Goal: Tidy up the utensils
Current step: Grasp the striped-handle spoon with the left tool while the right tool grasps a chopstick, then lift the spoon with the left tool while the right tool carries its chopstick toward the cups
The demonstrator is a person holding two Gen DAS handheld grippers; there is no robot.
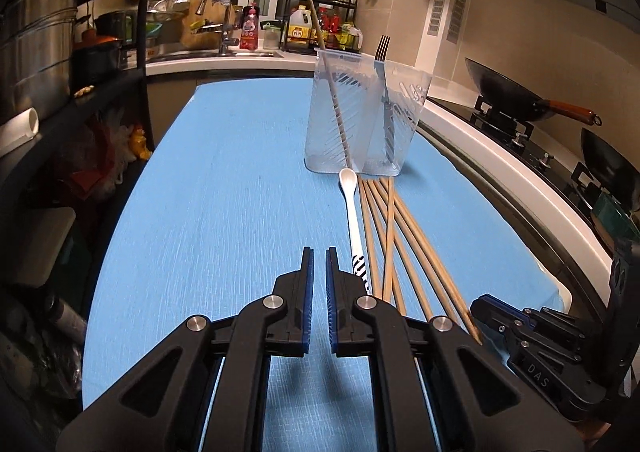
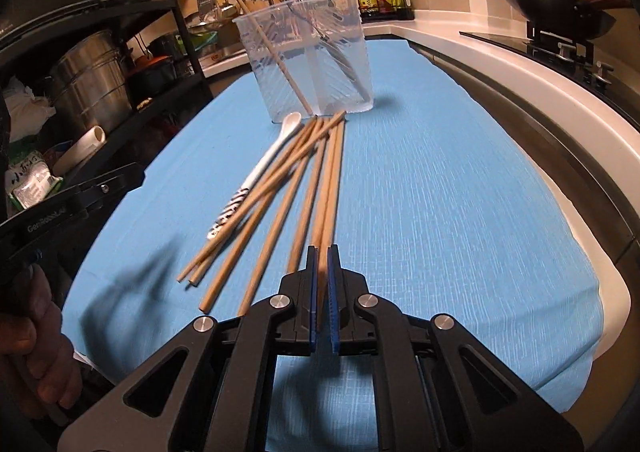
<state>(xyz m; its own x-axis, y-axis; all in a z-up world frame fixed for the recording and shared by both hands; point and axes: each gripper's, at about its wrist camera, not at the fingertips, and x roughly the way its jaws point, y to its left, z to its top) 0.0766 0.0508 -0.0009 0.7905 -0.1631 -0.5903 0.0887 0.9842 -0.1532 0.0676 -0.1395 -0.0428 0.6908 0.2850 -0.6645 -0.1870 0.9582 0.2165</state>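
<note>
A clear plastic two-compartment holder [image 1: 366, 120] [image 2: 308, 56] stands on the blue cloth [image 1: 224, 180] [image 2: 440, 192]. One wooden chopstick [image 1: 326, 70] leans in its left compartment and a metal fork [image 1: 383, 64] stands in its right one. Several wooden chopsticks [image 1: 390, 236] [image 2: 280, 188] and a white spoon with a striped handle [image 1: 352, 212] [image 2: 260, 164] lie in front of it. My right gripper [image 2: 322, 252] is shut on the near end of one chopstick [image 2: 330, 188]. My left gripper [image 1: 319, 252] is nearly shut and empty, just left of the spoon's handle.
A black shelf rack with steel pots [image 1: 36, 48] [image 2: 92, 88] stands to the left. A stove with woks [image 1: 516, 92] [image 2: 552, 8] runs along the right. A sink and bottle rack [image 1: 320, 24] are behind. The right gripper's body [image 1: 552, 356] is at the cloth's right edge.
</note>
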